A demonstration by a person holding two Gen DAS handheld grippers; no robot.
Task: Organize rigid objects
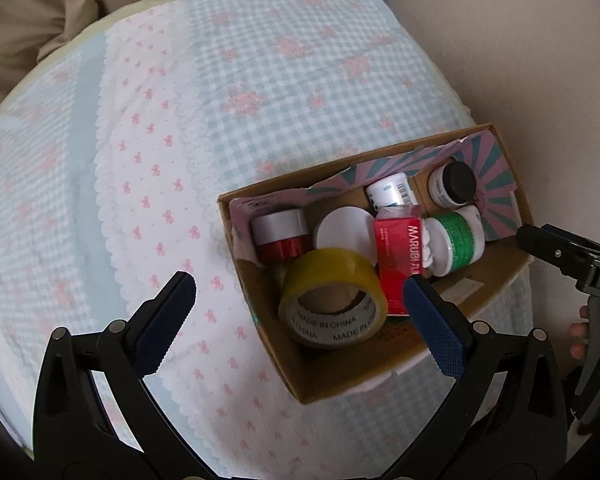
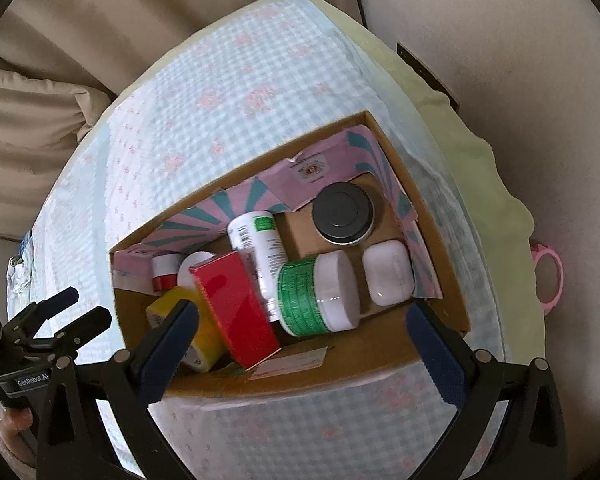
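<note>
**Cardboard box packed with small items on the checked cloth**

The cardboard box (image 1: 256, 280) is seen at the near right edge of the table (image 1: 260, 80), which is draped in a checked cloth. Inside are lodged a yellow tape roll (image 1: 332, 300), a red carton (image 2: 236, 308), a green-labelled jar (image 2: 320, 292) tipped on its side, a black-lidded jar (image 2: 342, 213), a white bottle (image 2: 260, 248), a red jar (image 1: 280, 232) and a white earbud case (image 2: 388, 276).

The left gripper (image 1: 300, 316) is held over the box's left end, fingers spread wide and empty. The right gripper (image 2: 302, 344) is poised at the near wall, likewise spread wide, nothing gripped.
</note>
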